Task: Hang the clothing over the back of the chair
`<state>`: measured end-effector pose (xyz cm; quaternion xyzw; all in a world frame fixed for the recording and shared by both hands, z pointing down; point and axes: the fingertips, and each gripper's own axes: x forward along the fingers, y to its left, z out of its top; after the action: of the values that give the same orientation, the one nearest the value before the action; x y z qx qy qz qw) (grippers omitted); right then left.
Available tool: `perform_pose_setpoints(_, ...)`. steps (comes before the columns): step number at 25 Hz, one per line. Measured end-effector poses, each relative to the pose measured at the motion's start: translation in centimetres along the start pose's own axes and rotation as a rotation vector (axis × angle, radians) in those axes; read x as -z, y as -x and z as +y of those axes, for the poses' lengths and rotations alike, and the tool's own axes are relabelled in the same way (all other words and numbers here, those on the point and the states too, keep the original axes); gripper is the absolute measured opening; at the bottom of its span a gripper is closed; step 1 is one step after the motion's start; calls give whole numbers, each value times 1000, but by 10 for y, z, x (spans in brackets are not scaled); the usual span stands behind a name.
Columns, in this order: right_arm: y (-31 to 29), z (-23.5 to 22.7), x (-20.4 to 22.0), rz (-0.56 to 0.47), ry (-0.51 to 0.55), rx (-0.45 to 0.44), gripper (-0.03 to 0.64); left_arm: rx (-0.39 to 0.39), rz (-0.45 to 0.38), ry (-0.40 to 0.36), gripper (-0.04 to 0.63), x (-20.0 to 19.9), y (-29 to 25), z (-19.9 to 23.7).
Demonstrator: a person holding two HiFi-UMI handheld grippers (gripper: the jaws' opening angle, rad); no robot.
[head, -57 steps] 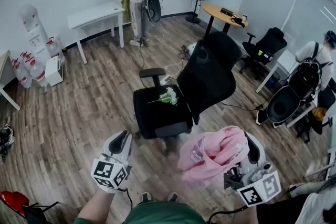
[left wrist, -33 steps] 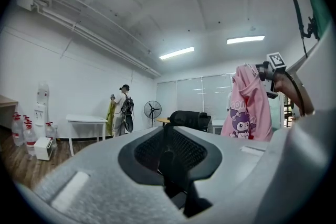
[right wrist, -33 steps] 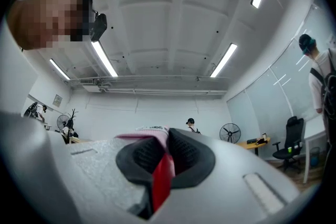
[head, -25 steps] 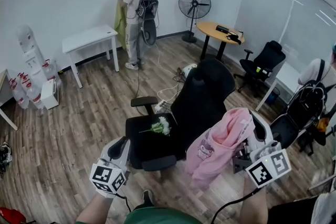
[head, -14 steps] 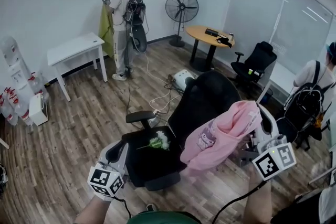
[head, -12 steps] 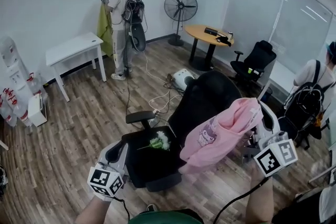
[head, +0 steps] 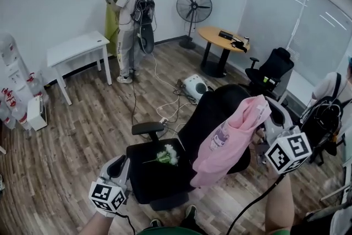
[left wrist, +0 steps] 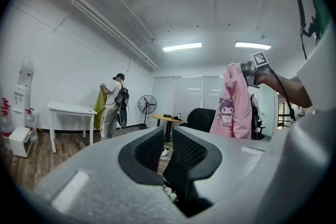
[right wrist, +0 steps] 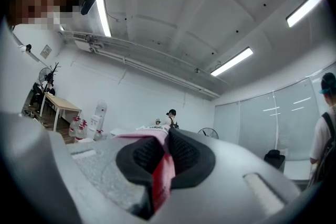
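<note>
Fingers of the left gripper are standing almost together, leaving a thin slit and holding nothing. The person's left forearm is reaching low toward the front-left corner of a black high-backed office chair, with the gripper pointing level. Along the far wall, a white rectangular table is standing beside a person in a backpack, who is holding up a yellow-green cloth. A small green-and-white bunch is lying on the chair's seat. Behind the chair, a round white appliance and loose cables are lying on the wood-plank floor, with a black pedestal fan and a round wooden table beyond. A pink hooded sweatshirt with a cartoon print is hanging in front of the backrest's right edge, not yet draped over it; whether it is touching the chair cannot be told. The right gripper is clamping the sweatshirt's fabric between closed fingers, with the right arm raised and the gripper tilting slightly upward beside the backrest's top.
</note>
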<state>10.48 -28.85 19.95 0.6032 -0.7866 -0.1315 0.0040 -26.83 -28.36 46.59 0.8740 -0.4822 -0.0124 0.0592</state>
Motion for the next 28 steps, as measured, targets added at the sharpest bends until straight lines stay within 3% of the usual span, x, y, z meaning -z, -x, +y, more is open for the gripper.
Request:
perform_pose_setpoints(8,-61,-46,3,-28,22,-63,18,-101,-21,13,60,-12,-36,4)
perform_pose_setpoints(19,-119,-200,-15,-70,0,-31,18,-198,-28,27,58,-18,-97,-27)
perform_pose_setpoints(23,-120,-287,20,-32,-82,50,18,-211,-44,-16,58,-30,-123,-41)
perform_pose_setpoints(28,-100,-388,96,43,-207,170,18,-239,-62,-44,58,-46,-152,-50)
